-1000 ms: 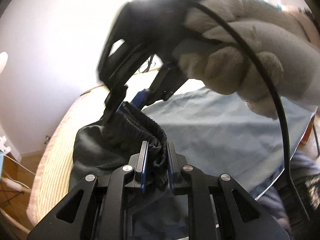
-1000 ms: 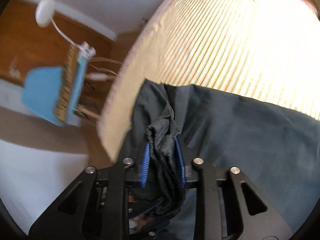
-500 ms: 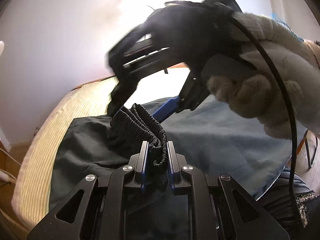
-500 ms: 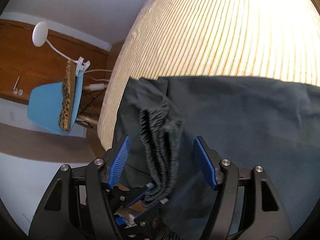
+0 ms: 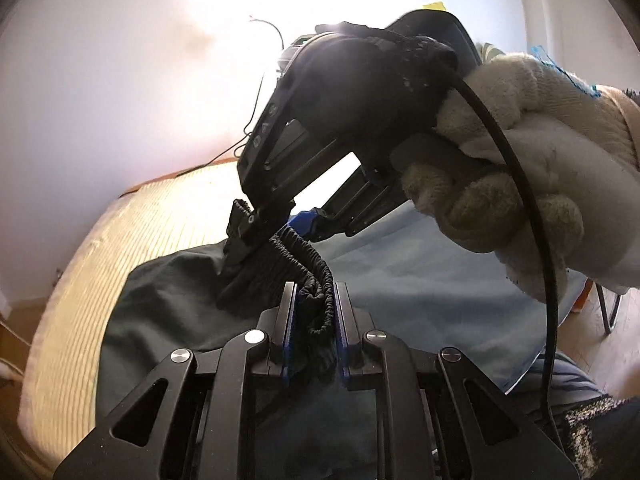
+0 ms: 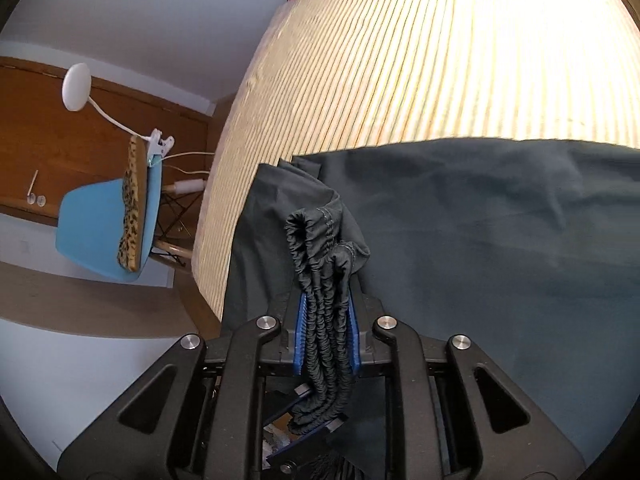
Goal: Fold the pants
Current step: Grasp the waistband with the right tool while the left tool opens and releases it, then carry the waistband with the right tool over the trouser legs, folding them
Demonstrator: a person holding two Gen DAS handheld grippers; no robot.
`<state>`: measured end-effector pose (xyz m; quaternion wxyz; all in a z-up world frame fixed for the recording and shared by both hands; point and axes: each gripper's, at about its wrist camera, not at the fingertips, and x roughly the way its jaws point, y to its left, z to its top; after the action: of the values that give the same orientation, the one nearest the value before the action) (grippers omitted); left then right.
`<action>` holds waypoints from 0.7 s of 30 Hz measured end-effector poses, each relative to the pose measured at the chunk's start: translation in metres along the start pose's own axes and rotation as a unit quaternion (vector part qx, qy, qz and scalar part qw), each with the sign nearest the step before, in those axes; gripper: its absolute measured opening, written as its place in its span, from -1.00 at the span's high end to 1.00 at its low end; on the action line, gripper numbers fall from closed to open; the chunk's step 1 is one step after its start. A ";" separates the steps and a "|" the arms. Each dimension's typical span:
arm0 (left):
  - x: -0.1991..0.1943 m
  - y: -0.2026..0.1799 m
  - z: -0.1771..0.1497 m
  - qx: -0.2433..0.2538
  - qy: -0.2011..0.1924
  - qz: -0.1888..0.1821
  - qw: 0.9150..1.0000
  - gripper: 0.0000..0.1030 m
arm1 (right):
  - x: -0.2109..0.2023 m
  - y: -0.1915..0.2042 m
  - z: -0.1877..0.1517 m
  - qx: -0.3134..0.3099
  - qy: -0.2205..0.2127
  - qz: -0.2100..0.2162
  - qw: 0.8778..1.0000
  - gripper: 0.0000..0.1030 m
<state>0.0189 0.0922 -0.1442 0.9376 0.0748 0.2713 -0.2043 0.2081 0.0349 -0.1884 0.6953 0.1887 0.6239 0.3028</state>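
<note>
The pants are dark, thin woven stuff with a bunchy elastic waistband, lying mostly flat on a bed with a striped yellowish cover; in the left view there's also a blue-grey sheet under or beside them. Looks light and totally floppy to me, so it'll drape and sag wherever it isn't held, and the legs will just drag along behind. Probably not slippery, since the ruched elastic gives the pads plenty to bite.

The waistband is the obvious place to grab: it's the thickest, firmest bit. The catch is that it scrunches into a wad, so it's easy to pinch several layers at once.

That's pretty much what's going on. The left gripper is narrow and clamped on a gathered piece of waistband. The right gripper has jaws closing at this moment, blue pads already squeezing a thick fold of the same elastic right next to it, held by a gloved hand.

With the two grips this close together, I'd guess they need to spread apart along the band to pull it straight.

Off to the side there's a blue chair and a clip lamp.
</note>
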 end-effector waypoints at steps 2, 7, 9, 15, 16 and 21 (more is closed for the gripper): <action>-0.005 0.003 0.001 -0.009 0.004 -0.012 1.000 0.63 | -0.009 0.000 -0.003 -0.005 -0.010 0.002 1.000 0.66; -0.024 0.013 0.006 -0.047 0.029 -0.057 0.997 0.38 | -0.038 -0.012 -0.009 0.004 -0.034 0.017 0.999 0.67; -0.037 0.020 0.006 -0.062 0.029 -0.067 0.995 0.37 | -0.053 -0.020 -0.013 0.006 -0.042 0.019 0.999 0.67; -0.075 0.048 0.001 -0.052 0.020 -0.024 0.998 0.37 | -0.105 -0.056 -0.033 0.029 -0.059 0.009 0.998 0.67; -0.075 0.052 -0.001 -0.049 0.026 -0.020 0.998 0.37 | -0.114 -0.063 -0.037 0.033 -0.061 0.004 0.998 0.67; -0.044 0.061 -0.005 -0.056 0.059 -0.023 0.996 0.37 | -0.150 -0.102 -0.051 0.064 -0.075 -0.033 0.995 0.67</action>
<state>0.0084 0.1642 -0.1226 0.9177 0.0279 0.3388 -0.2058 0.1710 -0.1449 -0.1485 0.7360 0.2343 0.5942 0.2244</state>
